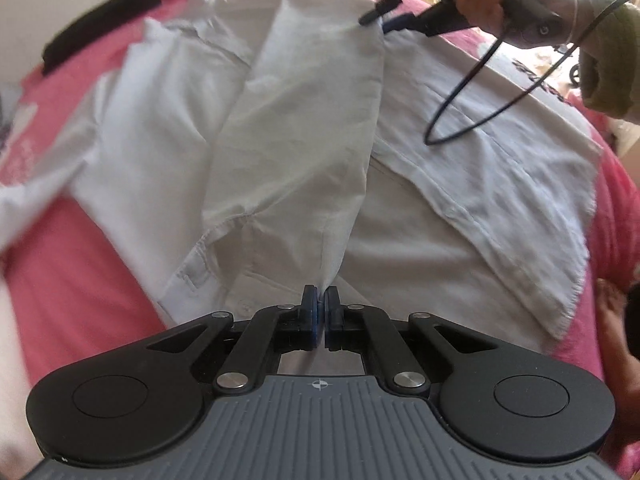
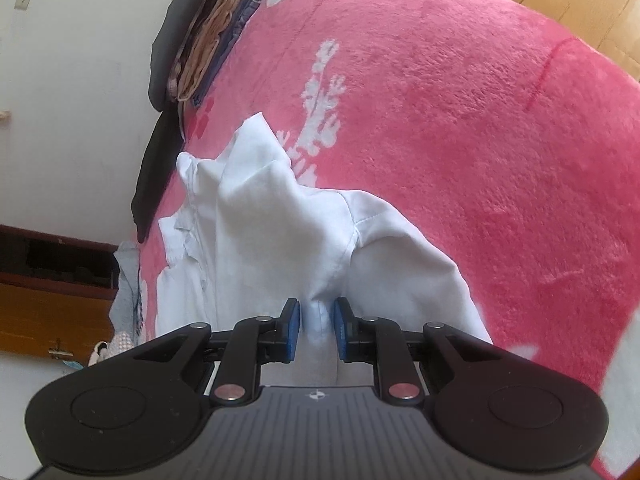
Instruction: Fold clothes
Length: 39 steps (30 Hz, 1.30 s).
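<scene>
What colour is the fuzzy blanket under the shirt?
The blanket is pink with white flower prints, seen best in the right wrist view.

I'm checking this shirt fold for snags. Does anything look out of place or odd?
Yes. A black cable hanging from the right tool loops over the white shirt, where it could get folded in. The shirt's hem edge also looks frayed.

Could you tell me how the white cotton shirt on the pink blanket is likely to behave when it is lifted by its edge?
The white cotton shirt will probably hang limp: it creases and drapes from the left gripper. It seems light, since a thin pinch at the right gripper tents it. It may drag on the fuzzy pink blanket.
</scene>
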Each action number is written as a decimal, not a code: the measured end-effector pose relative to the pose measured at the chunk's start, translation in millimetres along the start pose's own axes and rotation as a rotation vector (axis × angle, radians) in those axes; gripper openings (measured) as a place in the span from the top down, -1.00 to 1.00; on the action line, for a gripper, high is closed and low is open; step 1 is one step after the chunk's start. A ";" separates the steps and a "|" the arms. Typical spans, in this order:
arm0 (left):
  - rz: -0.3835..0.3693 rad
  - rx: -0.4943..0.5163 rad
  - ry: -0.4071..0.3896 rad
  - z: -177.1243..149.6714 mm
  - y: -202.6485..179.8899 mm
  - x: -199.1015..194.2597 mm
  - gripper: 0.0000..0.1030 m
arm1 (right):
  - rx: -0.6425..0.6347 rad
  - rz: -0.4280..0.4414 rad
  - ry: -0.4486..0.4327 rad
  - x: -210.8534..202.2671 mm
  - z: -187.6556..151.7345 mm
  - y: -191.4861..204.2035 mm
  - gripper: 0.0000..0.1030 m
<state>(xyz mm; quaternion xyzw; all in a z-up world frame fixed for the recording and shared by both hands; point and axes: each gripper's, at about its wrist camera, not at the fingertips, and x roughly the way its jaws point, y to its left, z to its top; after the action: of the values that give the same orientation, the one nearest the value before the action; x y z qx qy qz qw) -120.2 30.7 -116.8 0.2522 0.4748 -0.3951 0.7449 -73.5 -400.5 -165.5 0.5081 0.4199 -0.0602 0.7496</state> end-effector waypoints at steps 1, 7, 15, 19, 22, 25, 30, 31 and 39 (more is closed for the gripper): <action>-0.009 -0.022 0.011 -1.6 0.9 2.0 0.98 | -0.012 -0.007 -0.001 -0.1 -0.4 1.4 0.62; -0.012 -0.054 0.025 -10.3 -4.3 10.6 0.97 | -0.091 -0.051 -0.028 0.0 -3.5 9.1 0.62; -0.087 -0.098 0.040 -17.5 -21.4 11.2 0.92 | -0.184 -0.096 -0.058 1.5 -7.1 19.5 0.62; -0.158 -0.076 0.021 -28.1 -30.7 4.2 0.55 | -0.190 -0.105 -0.052 -0.6 -9.7 18.7 0.61; -0.223 -0.062 -0.010 -40.0 -31.1 -11.2 0.48 | -0.199 -0.124 -0.040 -9.1 -14.4 14.9 0.60; -0.183 -0.071 -0.064 -47.9 -22.1 -31.5 0.47 | -0.223 -0.152 -0.040 -25.7 -23.1 10.3 0.58; 0.045 -0.098 -0.180 -46.4 0.5 -49.3 0.35 | -0.325 -0.166 -0.086 -61.5 -47.9 16.1 0.58; 0.084 -0.094 -0.198 -44.9 3.2 -48.9 0.24 | -0.352 -0.164 -0.098 -68.7 -53.8 18.9 0.58; 0.156 0.012 -0.182 -39.3 -3.0 -14.8 0.77 | -0.504 -0.158 -0.007 -76.6 -93.2 38.0 0.59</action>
<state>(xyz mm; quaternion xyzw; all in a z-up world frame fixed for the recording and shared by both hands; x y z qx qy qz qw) -146.2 63.7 -119.9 0.2557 0.3821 -0.3601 0.8118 -155.9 -332.5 -97.8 0.2707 0.4576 -0.0139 0.8468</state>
